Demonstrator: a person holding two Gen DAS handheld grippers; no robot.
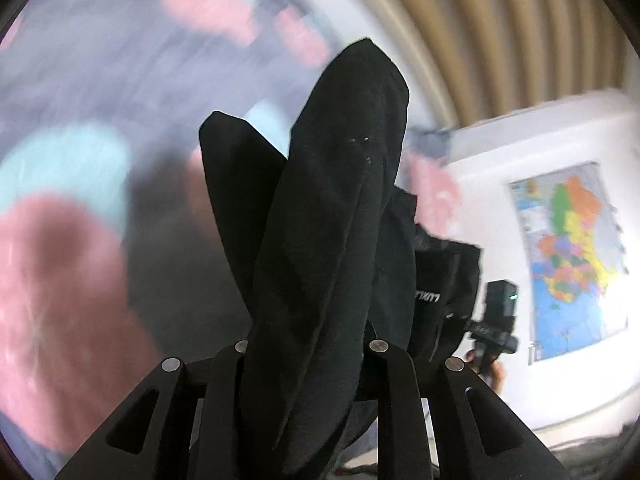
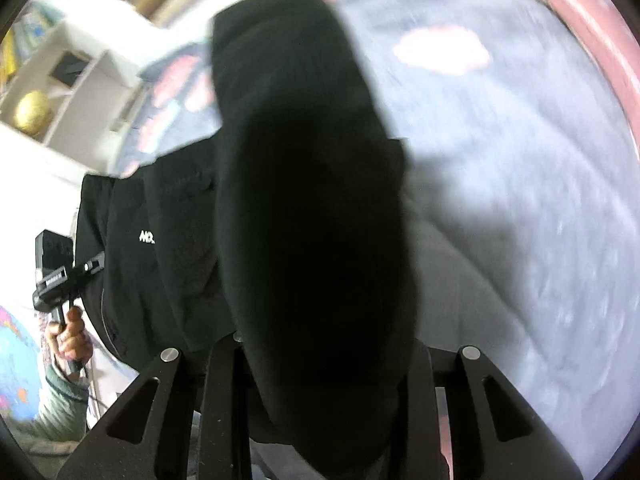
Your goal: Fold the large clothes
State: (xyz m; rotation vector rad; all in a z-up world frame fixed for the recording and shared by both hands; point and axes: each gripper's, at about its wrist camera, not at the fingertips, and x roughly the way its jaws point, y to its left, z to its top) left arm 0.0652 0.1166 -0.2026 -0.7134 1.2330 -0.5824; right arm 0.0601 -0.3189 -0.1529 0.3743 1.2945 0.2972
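One black garment [image 1: 332, 208] is in play, gathered into thick folds and lifted off the surface, strung between two hand-held grippers. The left hand-held gripper [image 1: 308, 360] has a fat bunch of the cloth between its narrow-set jaws, and the fabric rises from them and fills the middle of the left wrist view. The right hand-held gripper [image 2: 320, 356] grips another bunch the same way, jaws close together on the black cloth, which blocks most of the right wrist view. Small white lettering [image 2: 146, 237] shows on the slack part of the garment that hangs between the two tools.

Below lies one bedspread [image 2: 520, 160], grey with pink and pale blue patches, blurred in both views. A dull red band [image 2: 592, 36] curves along its far edge in the right wrist view. One coloured map [image 1: 572, 260] hangs on the white wall. A white shelf unit [image 2: 68, 80] holds one golden ball [image 2: 33, 111]. Tan curtain folds [image 1: 500, 28] run across the top of the left wrist view.

Each camera catches the other tool past the cloth. The person's left hand [image 2: 70, 336] is wrapped around a black handle, with a greenish sleeve [image 2: 60, 404] below it. Only a sliver of the right hand [image 1: 496, 374] shows under its tool. Both tools point downward toward the bed.
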